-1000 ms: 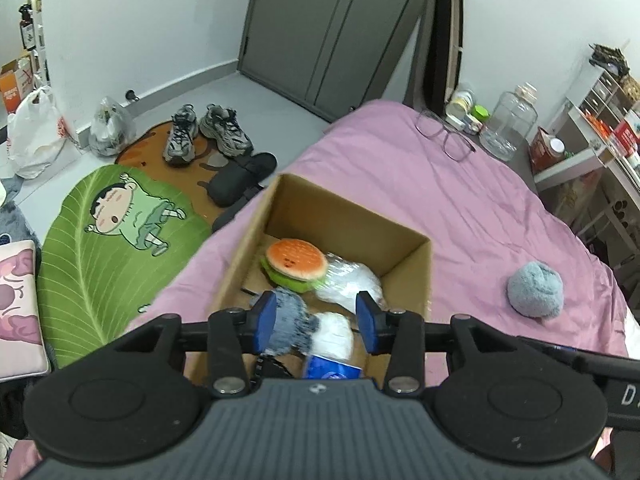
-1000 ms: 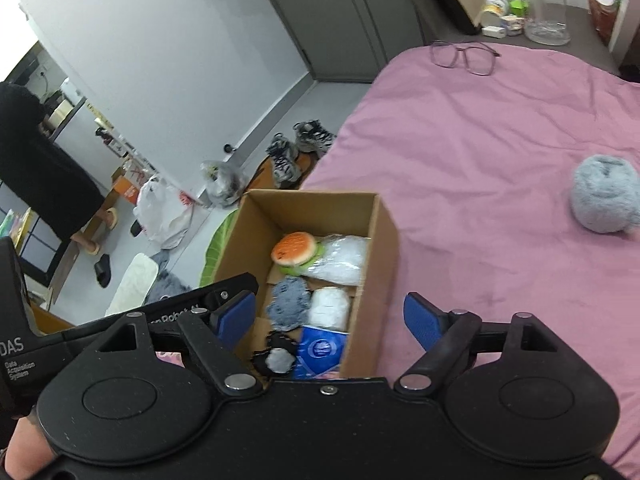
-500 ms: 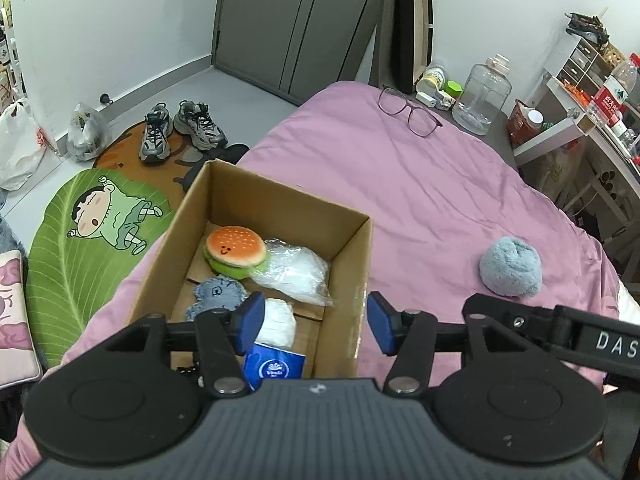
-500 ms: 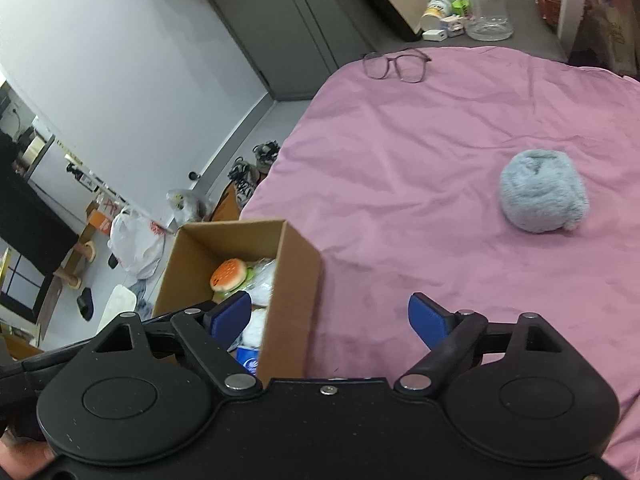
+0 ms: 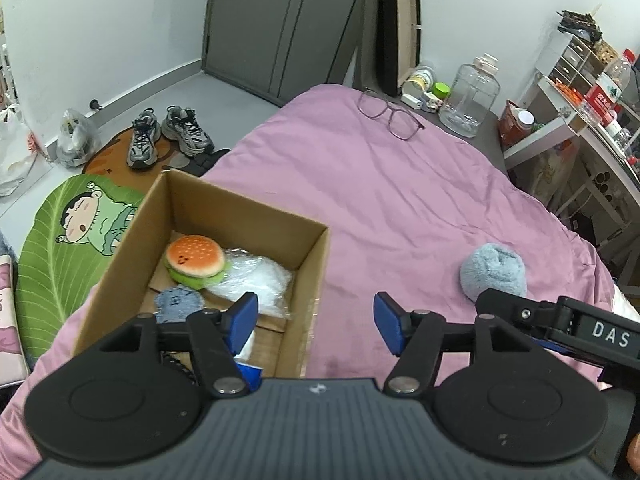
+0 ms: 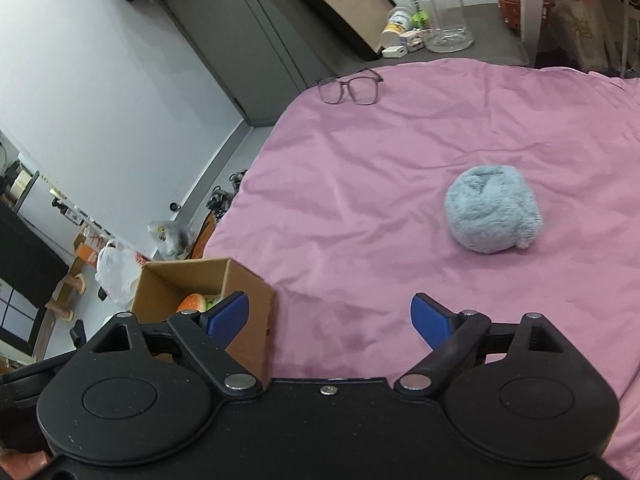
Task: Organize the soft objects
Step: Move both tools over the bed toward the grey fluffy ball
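Observation:
A cardboard box (image 5: 316, 264) stands on the pink bed at its left edge. It holds a burger plush (image 5: 195, 260), a clear plastic bag (image 5: 256, 282), a small grey fuzzy toy (image 5: 176, 303) and a blue packet (image 5: 250, 372). A fluffy grey-blue ball (image 5: 493, 274) lies on the bed to the right; it also shows in the right wrist view (image 6: 492, 210). My left gripper (image 5: 316, 322) is open and empty above the box's right wall. My right gripper (image 6: 330, 318) is open and empty over the bed, with the box (image 6: 248, 304) at its left finger.
Glasses (image 5: 390, 114) lie at the far end of the bed (image 5: 400, 208). A nightstand with a clear jug (image 5: 472, 96) stands beyond. Shoes (image 5: 168, 132) and a green leaf mat (image 5: 60, 248) are on the floor left. Shelves stand at the right.
My left gripper let go of the small grey fuzzy toy into the box, opened wide and drew back to the right. My right gripper swung right, away from the box toward the fluffy ball.

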